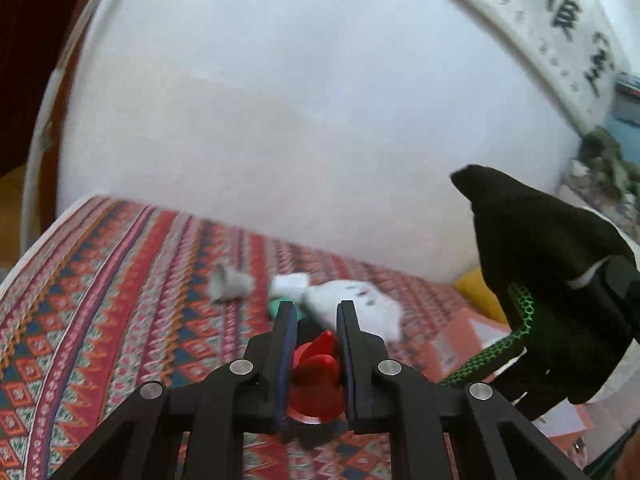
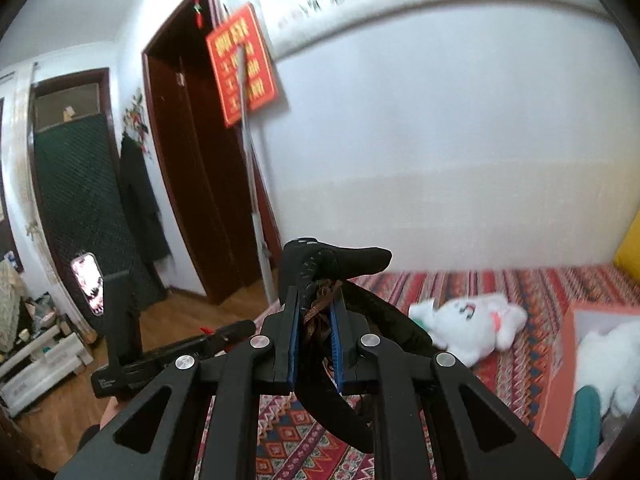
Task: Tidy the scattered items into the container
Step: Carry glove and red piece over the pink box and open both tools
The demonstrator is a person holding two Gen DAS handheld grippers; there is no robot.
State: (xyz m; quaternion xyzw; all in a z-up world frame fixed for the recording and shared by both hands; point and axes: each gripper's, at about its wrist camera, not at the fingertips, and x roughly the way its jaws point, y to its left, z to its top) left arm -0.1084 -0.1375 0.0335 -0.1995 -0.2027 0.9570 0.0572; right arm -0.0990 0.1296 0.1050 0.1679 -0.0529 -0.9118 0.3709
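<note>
My left gripper (image 1: 316,312) is shut on a small red plastic piece (image 1: 316,376), held above the patterned bedspread (image 1: 120,300). My right gripper (image 2: 316,296) is shut on a black fabric item (image 2: 340,260) with brown strands pinched between its pads. The same black item (image 1: 540,280), with green mesh trim, hangs at the right of the left wrist view. An orange box (image 2: 576,312) stands on the bed at the right, with a white plush and a teal thing inside. A white plush toy (image 2: 468,320) lies on the bedspread beside it.
A grey scrap (image 1: 232,284), a white piece (image 1: 290,282) and a green thing (image 1: 276,306) lie near the white plush toy (image 1: 352,304). A yellow cushion (image 1: 476,288) rests against the white wall. A dark doorway (image 2: 188,160) and wooden floor are off the bed's left.
</note>
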